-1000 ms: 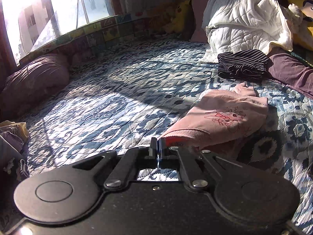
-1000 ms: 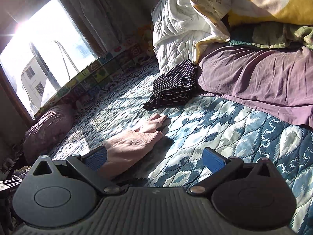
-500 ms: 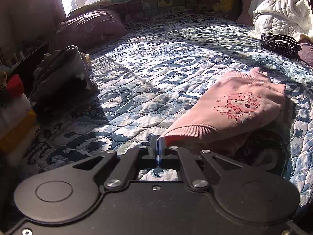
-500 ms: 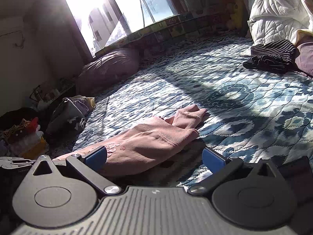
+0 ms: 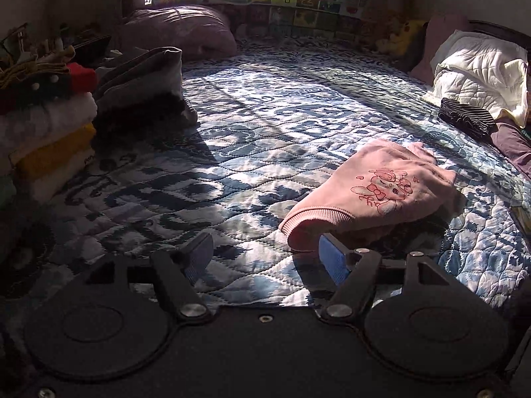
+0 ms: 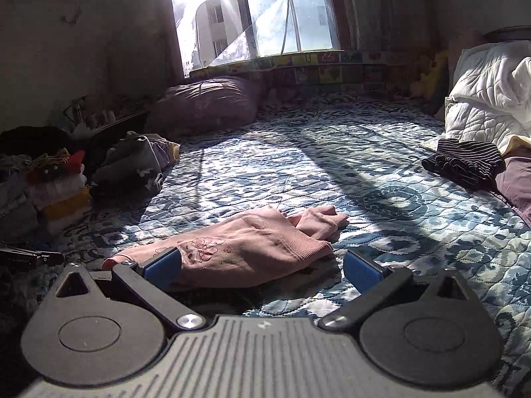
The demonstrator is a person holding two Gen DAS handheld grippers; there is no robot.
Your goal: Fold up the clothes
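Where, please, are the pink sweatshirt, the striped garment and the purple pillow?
pink sweatshirt (image 5: 375, 195): left wrist view, on its cartoon print.
striped garment (image 6: 464, 162): right wrist view, on its folded top.
purple pillow (image 6: 205, 106): right wrist view, on its front face.

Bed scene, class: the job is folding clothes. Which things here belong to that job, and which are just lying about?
Job:
pink sweatshirt
striped garment
clothes stack
left gripper
right gripper

Lying about:
purple pillow
white quilt
yellow plush toy

the sweatshirt (image 5: 375, 195) lies on the bed (image 5: 265, 139); a striped garment (image 5: 466, 121) lies beyond it to the right, before the quilt (image 5: 478, 76); stacked clothes (image 5: 49, 132) sit far left; a pillow (image 5: 182, 30) lies under the window (image 6: 252, 13)
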